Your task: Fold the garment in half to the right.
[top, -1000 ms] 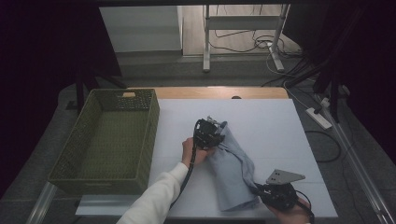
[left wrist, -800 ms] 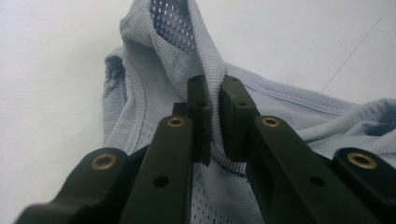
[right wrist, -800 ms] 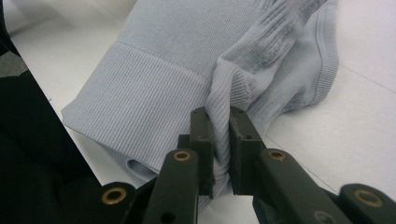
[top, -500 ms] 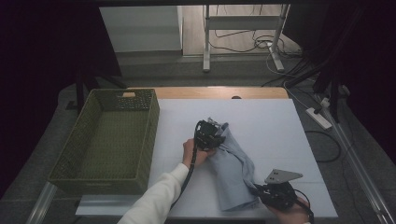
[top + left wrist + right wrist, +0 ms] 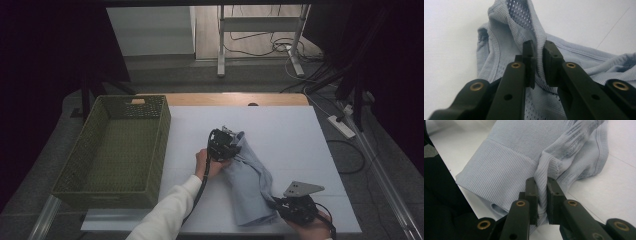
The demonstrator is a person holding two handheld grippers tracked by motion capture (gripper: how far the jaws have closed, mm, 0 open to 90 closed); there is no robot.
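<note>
White table [image 5: 300, 150], beside basket [image 5: 120, 150]: garment [image 5: 250, 185] clamped by left gripper [image 5: 538, 62] and right gripper [image 5: 542, 195]; ribbed edges should be lifted evenly.

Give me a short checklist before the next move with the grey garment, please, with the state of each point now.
1. Left gripper pinches the ribbed edge of the grey garment: ok.
2. Right gripper pinches a ribbed fold at the near end: ok.
3. Garment lies on the white table, not hanging over the edge: ok.
4. Green basket stands beside the garment, open and empty: ok.
5. Both grips hold all cloth layers: cannot tell.
</note>
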